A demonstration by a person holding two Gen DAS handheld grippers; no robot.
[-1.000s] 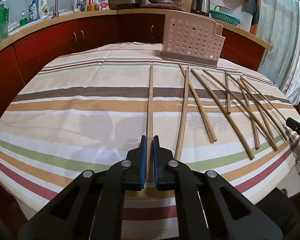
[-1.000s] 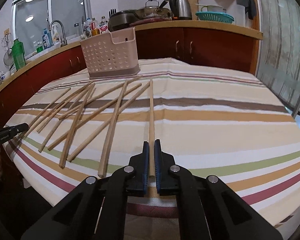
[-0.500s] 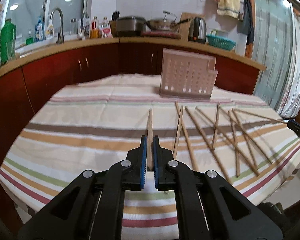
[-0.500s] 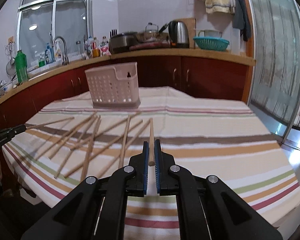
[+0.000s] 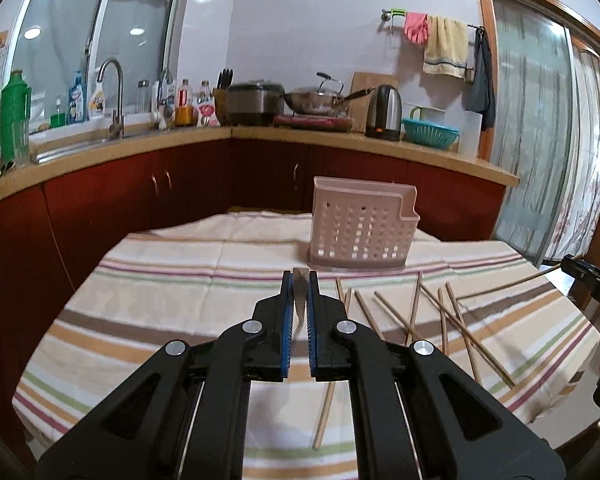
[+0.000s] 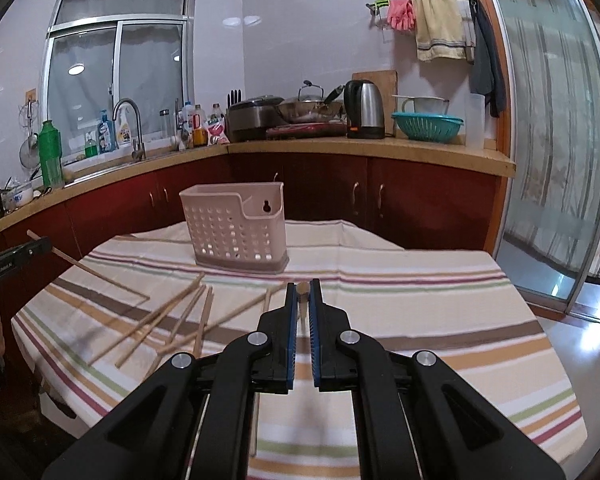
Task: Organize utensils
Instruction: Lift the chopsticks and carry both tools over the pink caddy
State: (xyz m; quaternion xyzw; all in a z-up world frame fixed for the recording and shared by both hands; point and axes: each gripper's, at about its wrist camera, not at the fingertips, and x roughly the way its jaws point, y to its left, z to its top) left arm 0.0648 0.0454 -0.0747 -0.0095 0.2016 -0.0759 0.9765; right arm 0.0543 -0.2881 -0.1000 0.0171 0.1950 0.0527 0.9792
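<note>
Since 1 second ago both grippers have risen from the table (image 5: 148, 280), each carrying 1 chopstick clear of the striped cloth; then the sticks lay flat, pinched at their near ends. That means 2 sticks are picked and, by my judgement, the next step is the carry to the holder (image 5: 362, 232), which stands upright at the far side of the table with nothing showing in it. The left gripper (image 5: 299, 304) is pressed together on its chopstick (image 5: 299, 290), seen end-on between the blue pads and aimed just left of the holder. The right gripper (image 6: 302, 308) likewise pinches its chopstick (image 6: 302, 289), pointing forward, with the holder ahead and to its left. Both tools are held above the table, roughly level, well apart from each other. The loose chopsticks (image 5: 440, 316) lie scattered and crossing on the cloth between them, so most of the job remains.
</note>
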